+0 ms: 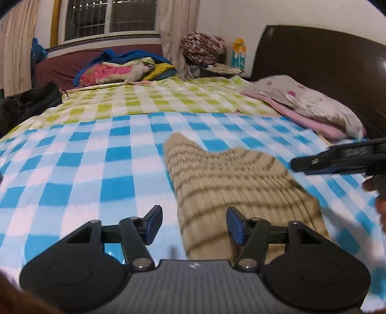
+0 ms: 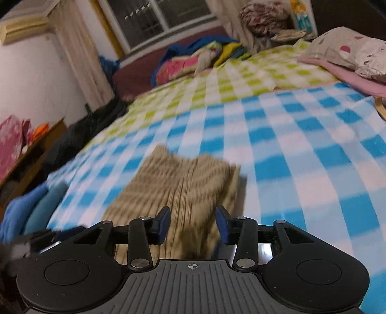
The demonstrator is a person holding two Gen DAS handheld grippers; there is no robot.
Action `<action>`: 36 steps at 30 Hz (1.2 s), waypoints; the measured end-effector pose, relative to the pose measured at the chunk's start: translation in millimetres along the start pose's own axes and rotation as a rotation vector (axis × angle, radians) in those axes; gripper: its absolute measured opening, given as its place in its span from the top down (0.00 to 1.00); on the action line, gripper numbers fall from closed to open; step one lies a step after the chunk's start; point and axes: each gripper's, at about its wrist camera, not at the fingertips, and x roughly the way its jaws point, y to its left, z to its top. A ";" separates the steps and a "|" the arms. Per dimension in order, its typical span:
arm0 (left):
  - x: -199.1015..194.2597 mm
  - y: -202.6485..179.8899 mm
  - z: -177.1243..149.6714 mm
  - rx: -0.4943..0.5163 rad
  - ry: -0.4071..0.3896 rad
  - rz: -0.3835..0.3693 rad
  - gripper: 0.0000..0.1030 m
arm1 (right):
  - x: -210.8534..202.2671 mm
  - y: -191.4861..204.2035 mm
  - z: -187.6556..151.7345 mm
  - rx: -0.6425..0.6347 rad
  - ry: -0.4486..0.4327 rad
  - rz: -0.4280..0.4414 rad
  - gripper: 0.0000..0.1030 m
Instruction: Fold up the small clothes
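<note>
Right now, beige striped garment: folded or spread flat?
Folded, apparently. The beige striped garment lies as a compact block on the blue checked sheet, stripes in two directions; motion blur hides the layers.

The room is lit by warm indoor light; the window [image 1: 108,17] is dark. Both views are fisheye: the bed [image 1: 72,169] curves, and the corners go black. Motion blur smears the beige cloth [image 2: 183,183] and the checks of the sheet, stronger in the right wrist view. The grippers' own parts stay sharp. A small glare shines on the dark headboard [image 1: 337,62]. Shadows are soft and weak.
</note>
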 end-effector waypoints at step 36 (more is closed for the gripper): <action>33.6 -27.9 3.4 0.096 -0.007 0.040 0.37 | -4.2 4.0 -9.7 -0.024 -0.022 -0.054 0.76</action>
